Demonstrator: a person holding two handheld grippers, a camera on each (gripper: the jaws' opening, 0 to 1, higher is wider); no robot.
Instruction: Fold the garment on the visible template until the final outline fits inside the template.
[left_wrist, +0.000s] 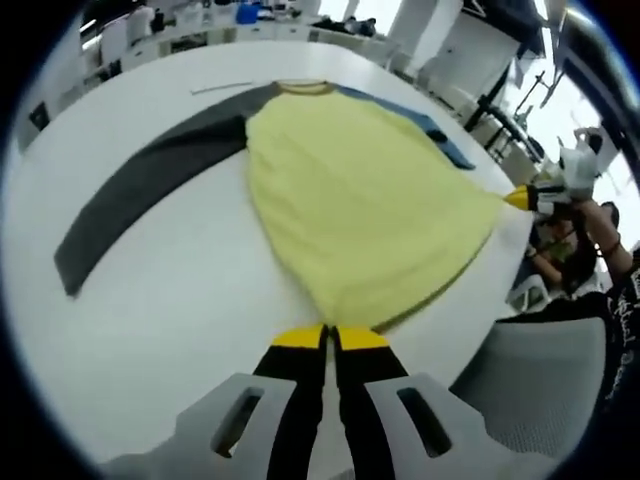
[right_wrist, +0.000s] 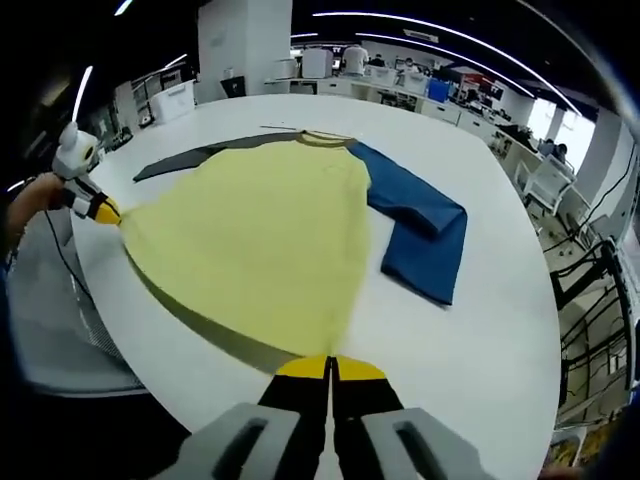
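We hold the yellow garment (left_wrist: 360, 210) by its hem, left gripper (left_wrist: 330, 338) and right gripper (right_wrist: 328, 368) each pinched shut on a corner; the body runs to 12 o'clock across the table (left_wrist: 170, 300), collar farthest.

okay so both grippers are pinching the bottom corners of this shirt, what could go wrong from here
1. The yellow fabric shirt body is held only at its hem corners by the left gripper and right gripper; a pinch may slip.
2. The hem overhangs the white table edge and could slide off.
3. The bent blue sleeve may bunch further.
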